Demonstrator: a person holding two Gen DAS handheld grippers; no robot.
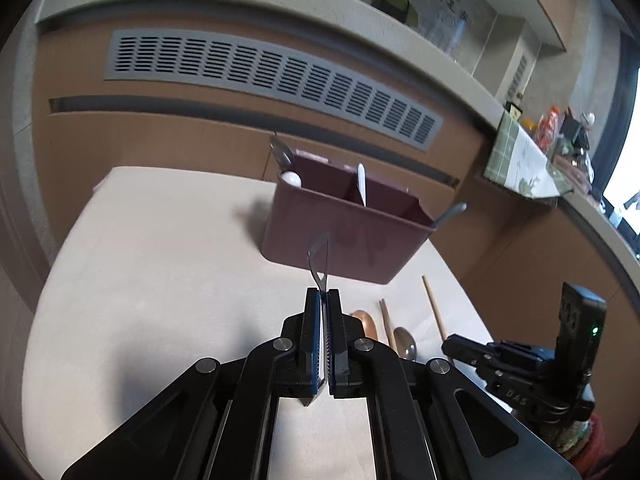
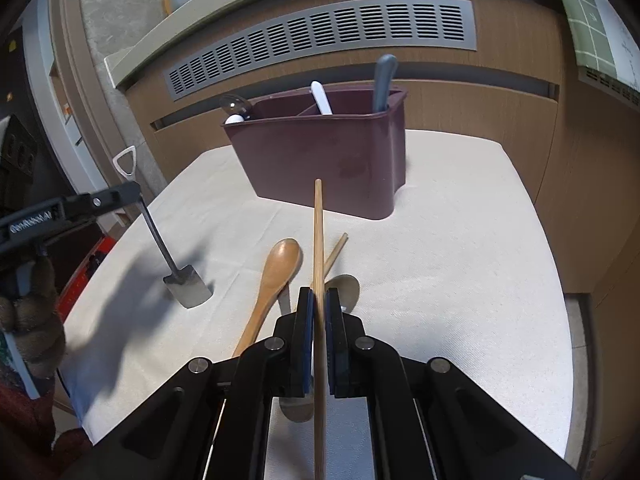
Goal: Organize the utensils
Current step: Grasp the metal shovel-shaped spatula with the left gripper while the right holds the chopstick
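A few utensils already stand in the purple bin at the top middle, the left hand-held gripper pinches a small metal shovel spoon, the right hand-held gripper pinches a chopstick, and a wooden spoon waits on the tabletop.

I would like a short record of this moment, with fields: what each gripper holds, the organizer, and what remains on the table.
left gripper: jaws shut on a shovel-shaped metal utensil, blade end resting on the table
right gripper: jaws shut on a wooden chopstick, pointing toward the organizer
organizer: dark red, divided, upright on the table; holds a metal spoon, a white handle and a grey handle
table: covered in pale cloth
still lying on table: wooden spoon, second chopstick, metal spoon
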